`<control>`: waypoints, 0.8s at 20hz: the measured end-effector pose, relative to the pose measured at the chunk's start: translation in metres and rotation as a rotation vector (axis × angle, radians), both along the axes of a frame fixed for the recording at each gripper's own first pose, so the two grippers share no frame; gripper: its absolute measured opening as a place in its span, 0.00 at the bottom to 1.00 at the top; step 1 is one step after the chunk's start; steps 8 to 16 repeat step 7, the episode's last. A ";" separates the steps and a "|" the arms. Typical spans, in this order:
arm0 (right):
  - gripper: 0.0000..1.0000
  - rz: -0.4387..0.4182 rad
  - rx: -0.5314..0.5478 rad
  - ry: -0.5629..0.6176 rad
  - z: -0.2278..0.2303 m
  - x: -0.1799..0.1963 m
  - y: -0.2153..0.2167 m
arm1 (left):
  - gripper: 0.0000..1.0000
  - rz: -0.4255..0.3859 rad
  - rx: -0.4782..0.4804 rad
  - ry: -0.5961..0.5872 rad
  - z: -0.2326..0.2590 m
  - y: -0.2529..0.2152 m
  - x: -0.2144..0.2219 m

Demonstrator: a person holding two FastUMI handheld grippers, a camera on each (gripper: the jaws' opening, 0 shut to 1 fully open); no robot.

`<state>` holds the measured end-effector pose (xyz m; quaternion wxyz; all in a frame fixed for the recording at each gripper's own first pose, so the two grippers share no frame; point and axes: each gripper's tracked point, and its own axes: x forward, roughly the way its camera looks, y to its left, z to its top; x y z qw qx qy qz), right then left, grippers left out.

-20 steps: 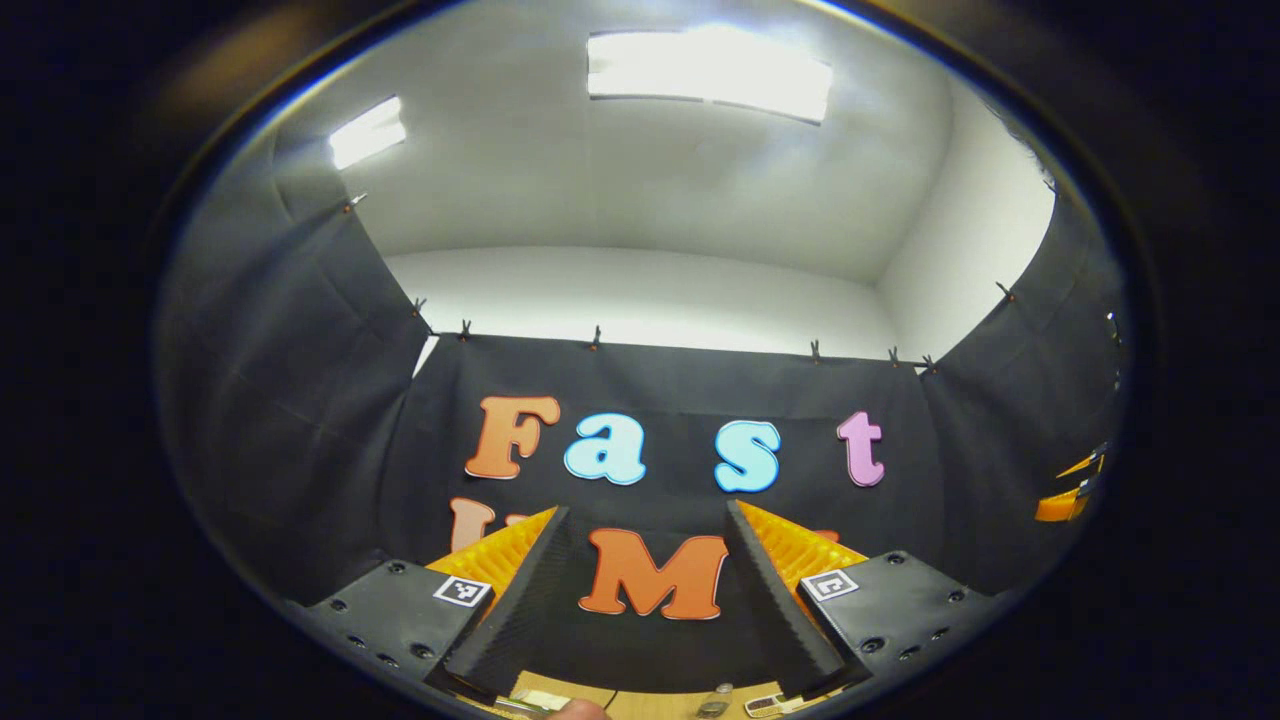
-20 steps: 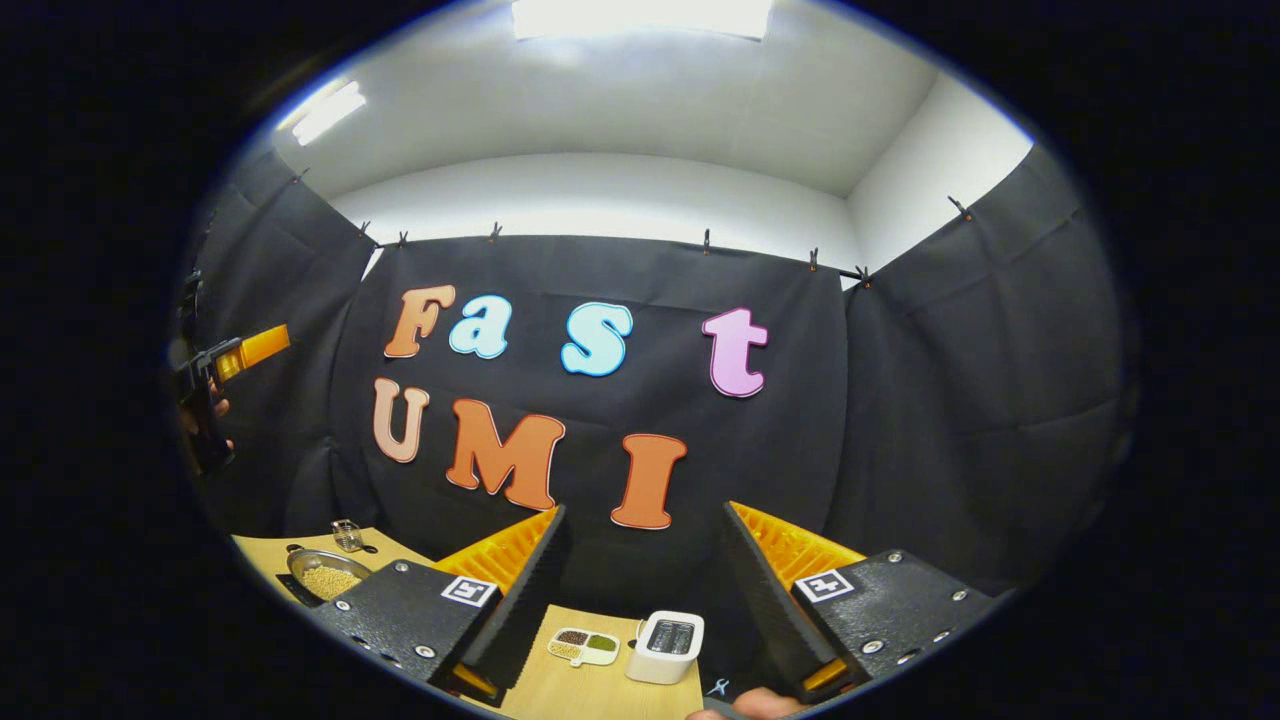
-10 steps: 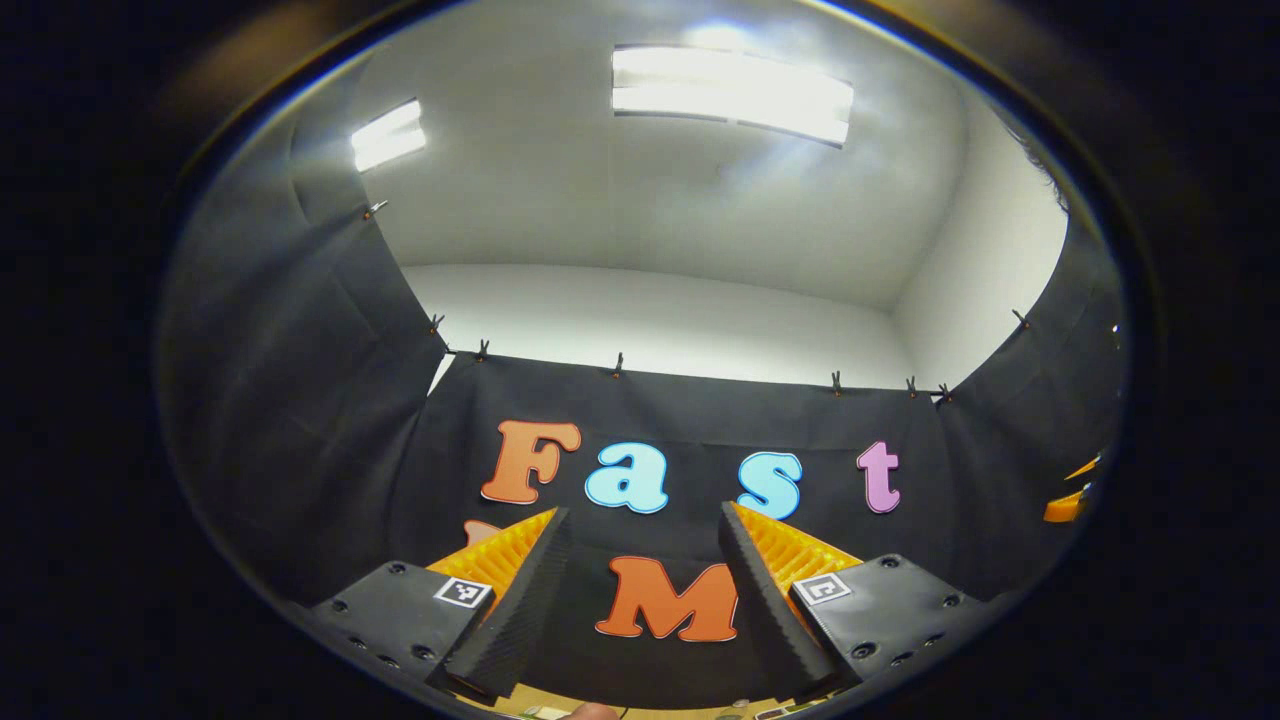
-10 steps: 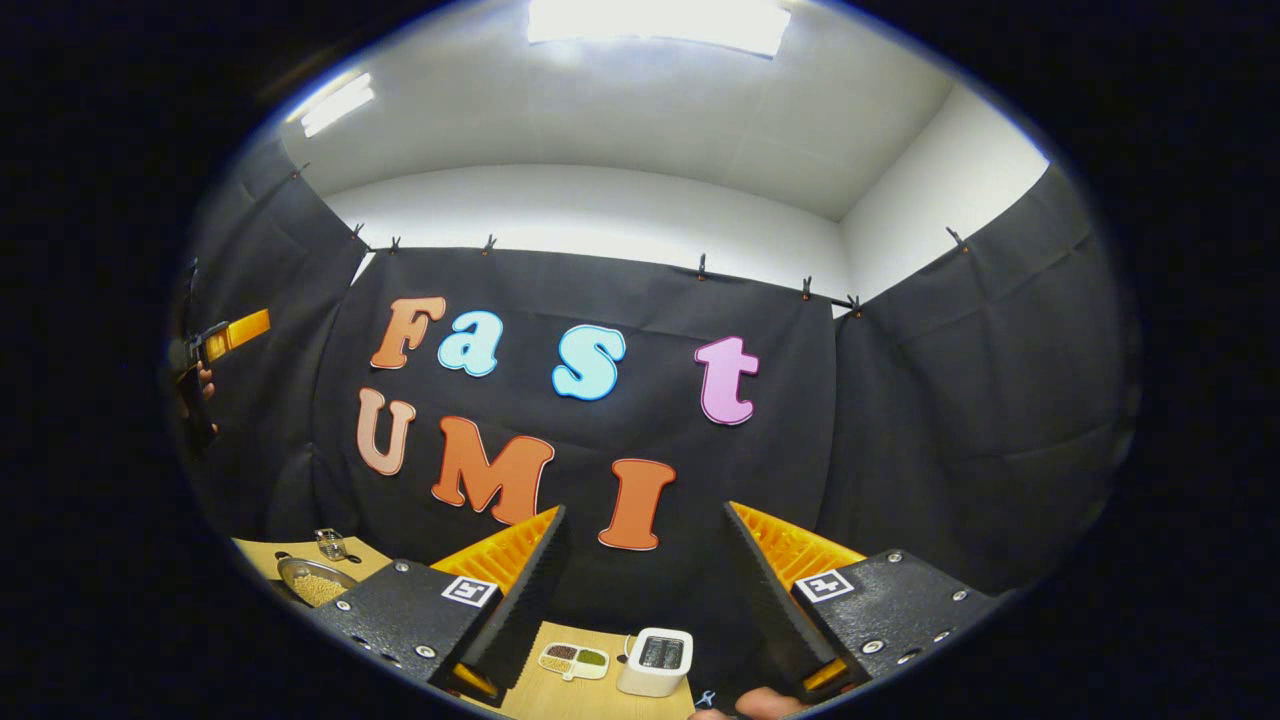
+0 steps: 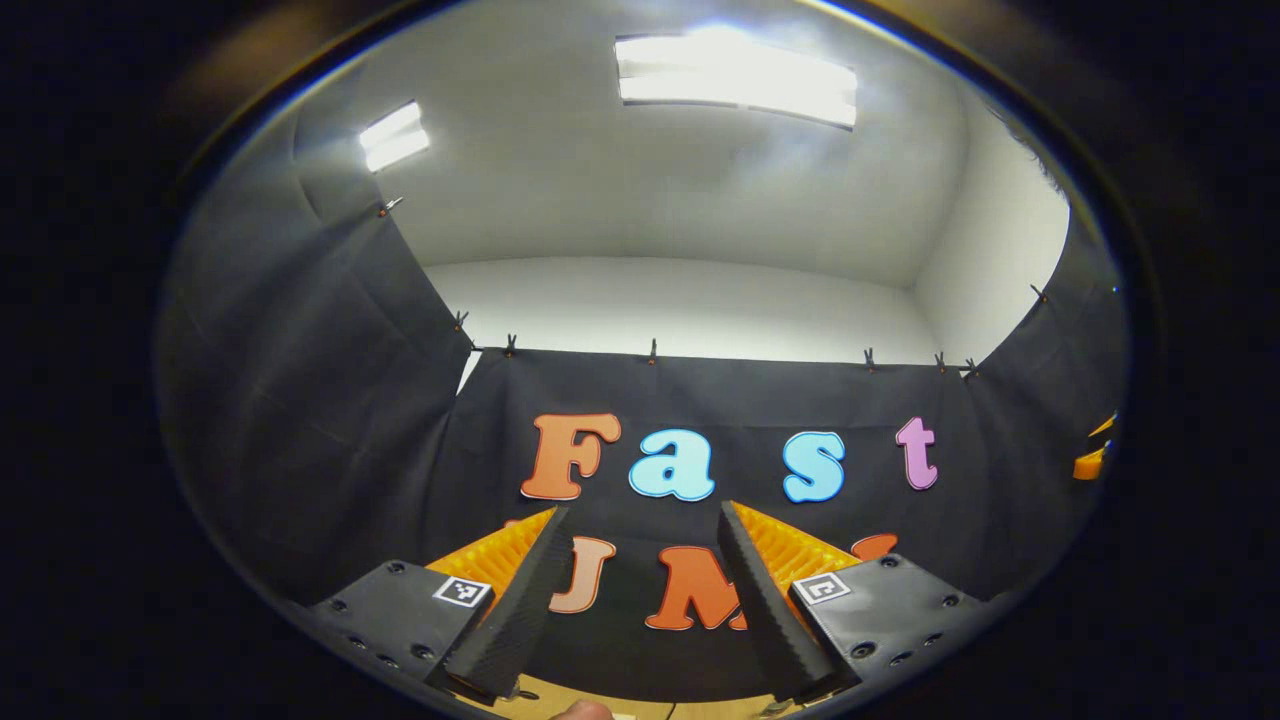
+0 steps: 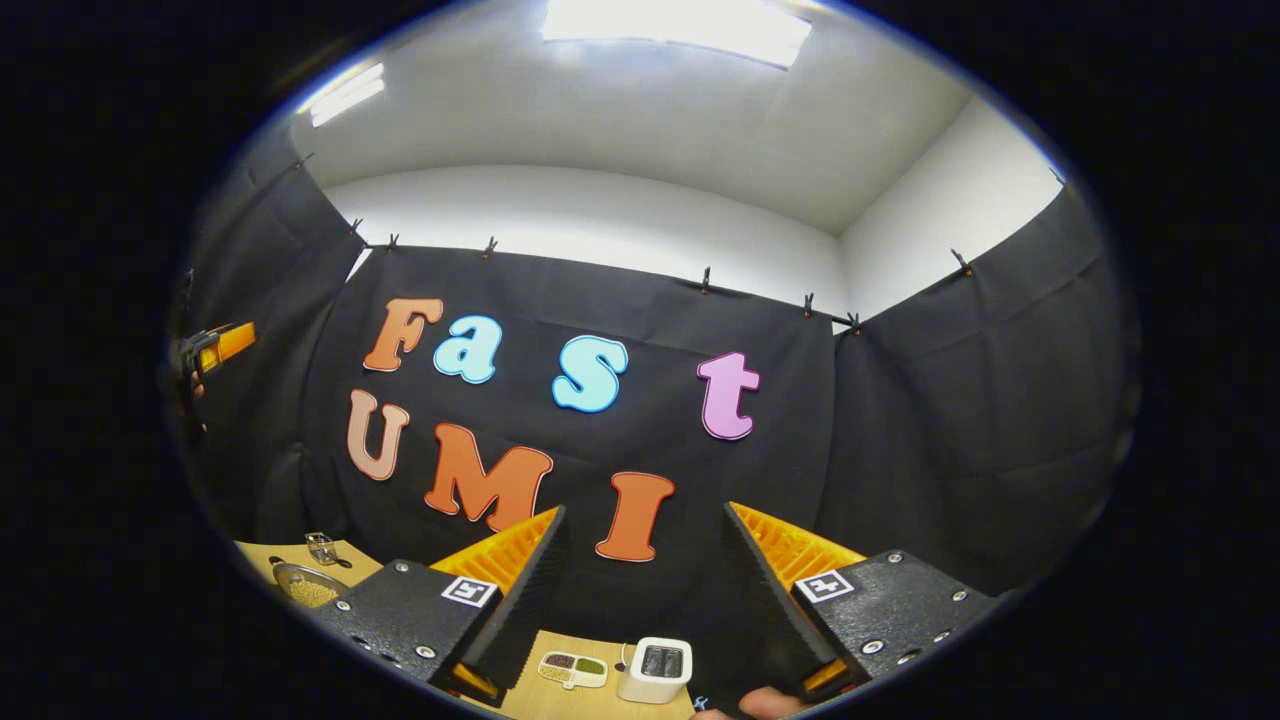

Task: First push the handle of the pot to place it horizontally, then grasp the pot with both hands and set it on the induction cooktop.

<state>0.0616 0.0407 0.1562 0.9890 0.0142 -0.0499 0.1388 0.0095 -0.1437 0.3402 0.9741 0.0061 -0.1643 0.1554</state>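
In the right gripper view, a metal pot (image 6: 298, 586) holding yellowish grains sits at the table's far left, partly cut off by the image edge. Its handle is not clear to me. My right gripper (image 6: 645, 510) is raised well above the table, open, with nothing between its fingers, aimed at the booth wall. My left gripper (image 5: 640, 510) is also open and bare, tilted up toward the wall and ceiling. Each gripper shows small at the other view's side: the left gripper (image 6: 215, 345) at far left, the right gripper (image 5: 1092, 458) at far right.
On the wooden table (image 6: 525, 700) stand a white box-shaped appliance (image 6: 655, 672), a small divided dish (image 6: 572, 670) and a little wire object (image 6: 322, 547) behind the pot. A fingertip (image 5: 583, 711) peeks in at the bottom. Black cloth walls enclose the booth on three sides.
Both grippers have tilted upward, so the table has slid lower in each view. The left view has also turned leftward. Both stay open.
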 end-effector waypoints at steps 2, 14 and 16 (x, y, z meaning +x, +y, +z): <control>0.93 -0.006 0.001 -0.004 0.002 0.002 0.003 | 0.94 0.013 0.007 0.002 -0.001 0.007 0.000; 0.93 0.004 0.012 -0.015 0.006 0.003 0.004 | 0.94 0.040 0.010 -0.014 -0.001 0.015 -0.001; 0.93 0.004 0.012 -0.015 0.006 0.003 0.004 | 0.94 0.040 0.010 -0.014 -0.001 0.015 -0.001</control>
